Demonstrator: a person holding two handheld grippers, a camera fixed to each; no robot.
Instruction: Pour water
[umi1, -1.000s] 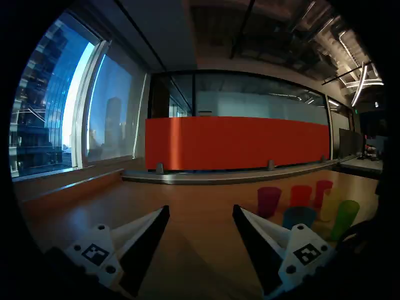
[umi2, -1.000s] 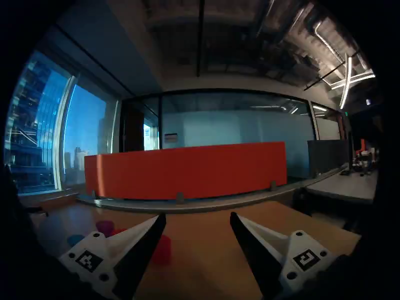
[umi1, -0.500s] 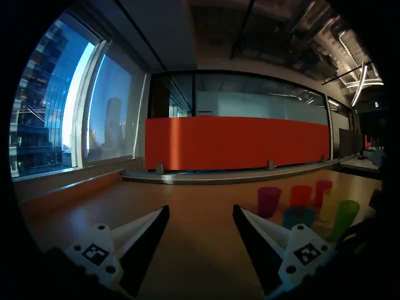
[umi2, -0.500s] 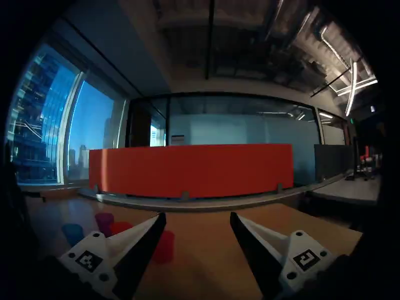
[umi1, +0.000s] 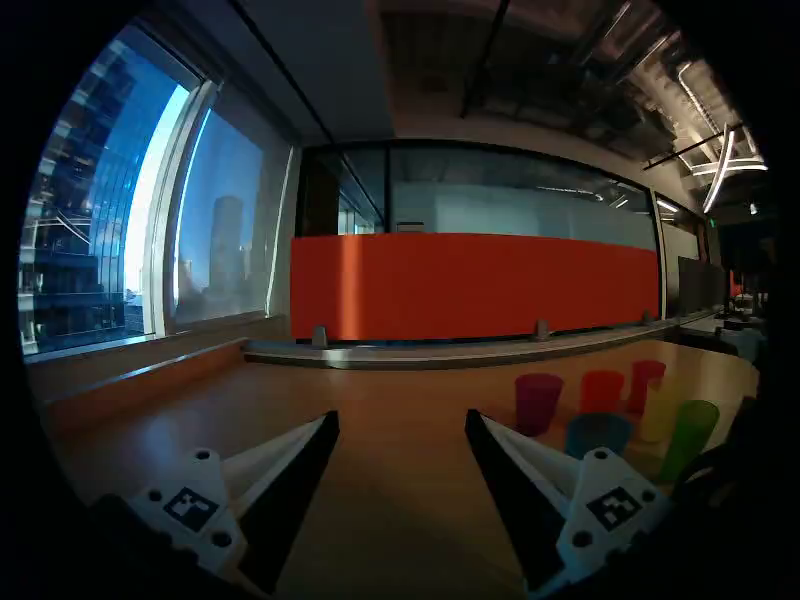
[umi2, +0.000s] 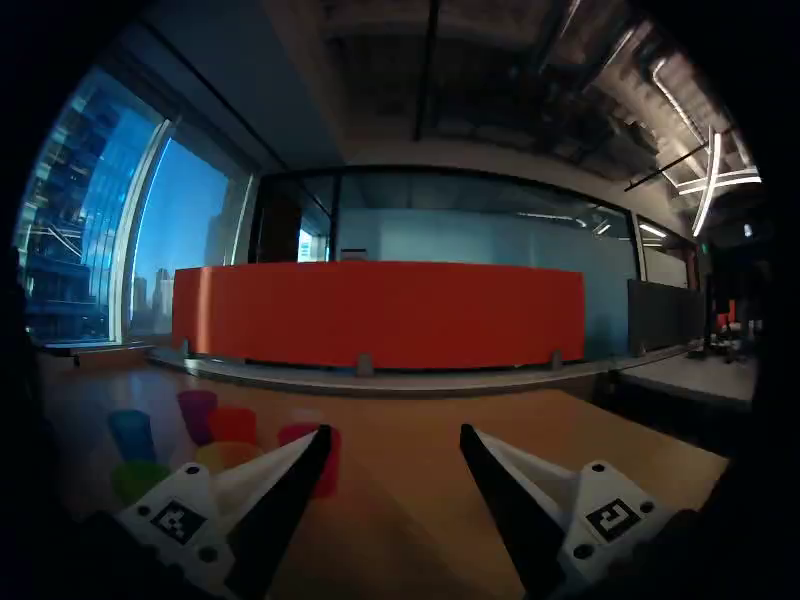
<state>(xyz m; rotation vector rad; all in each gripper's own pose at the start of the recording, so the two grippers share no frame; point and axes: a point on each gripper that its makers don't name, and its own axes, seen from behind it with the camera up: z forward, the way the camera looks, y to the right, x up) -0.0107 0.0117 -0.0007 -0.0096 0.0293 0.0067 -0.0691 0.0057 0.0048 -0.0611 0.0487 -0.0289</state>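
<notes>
we are holding the left gripper (umi1: 400, 415) low over a wooden table (umi1: 400, 500). its two fingers (umi1: 295, 470) are spreading wide apart, released, with only bare table top between them.

six coloured cups (umi1: 600, 405) are standing upright in a tight cluster on the table, off to the right of this gripper's right finger and well in from the table's far edge. the purple cup (umi1: 538, 402) is standing nearest the middle of the table. the red cup (umi1: 601, 388) and the pink-red cup (umi1: 645, 383) are lining up beside it toward the right edge. the blue cup (umi1: 597, 435), the yellow cup (umi1: 660, 410) and the green cup (umi1: 690, 435) are sitting in front of them, closer to the near edge. we cannot tell whether any cup is holding water.

an orange partition (umi1: 470, 285) is running along the far edge, and a tall window (umi1: 90, 230) is showing blue towers beyond the left edge.

we are holding the right gripper (umi2: 393, 430) over the table too, its fingers likewise released and spread, grasping nothing. in the right gripper view the cups are sitting to the left, partly hidden behind the left finger, and nothing is lying between the fingertips.
</notes>
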